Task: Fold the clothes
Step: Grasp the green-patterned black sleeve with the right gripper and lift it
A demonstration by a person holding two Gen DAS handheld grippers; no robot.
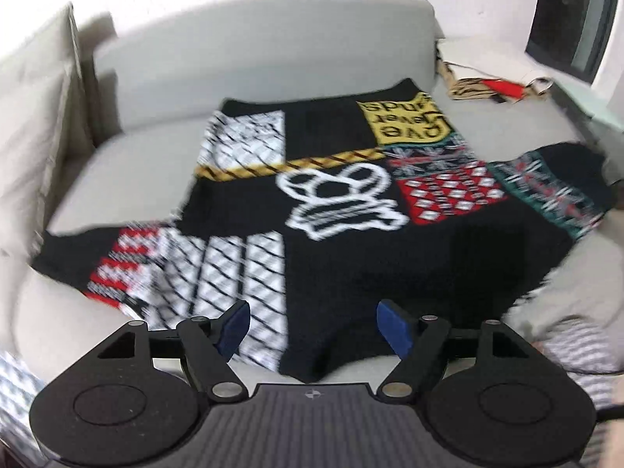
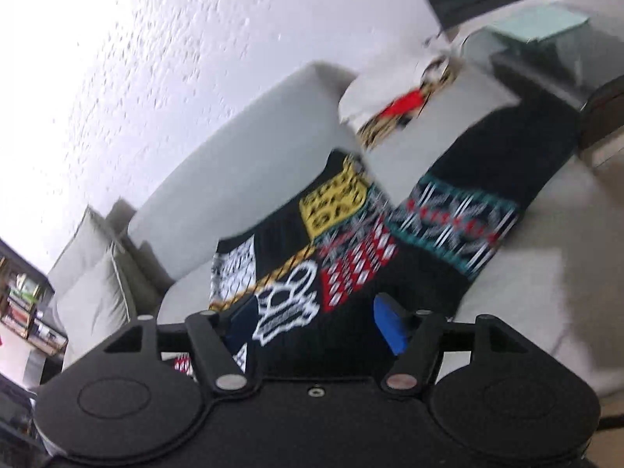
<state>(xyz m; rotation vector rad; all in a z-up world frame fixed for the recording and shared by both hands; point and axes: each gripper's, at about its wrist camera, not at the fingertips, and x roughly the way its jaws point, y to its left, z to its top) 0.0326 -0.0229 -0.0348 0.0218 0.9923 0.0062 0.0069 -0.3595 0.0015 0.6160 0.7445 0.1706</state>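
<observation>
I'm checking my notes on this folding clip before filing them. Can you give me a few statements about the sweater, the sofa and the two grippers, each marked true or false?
1. The sweater lies spread out on the grey sofa. True.
2. The left gripper is clamped on the hem. False: its fingers stand apart, gripping nothing.
3. The sweater bears a yellow patch with lettering. True.
4. The right gripper is shut. False: it is open.
5. The sweater is plain black. False: it has white, red, yellow and teal patterns.
</observation>
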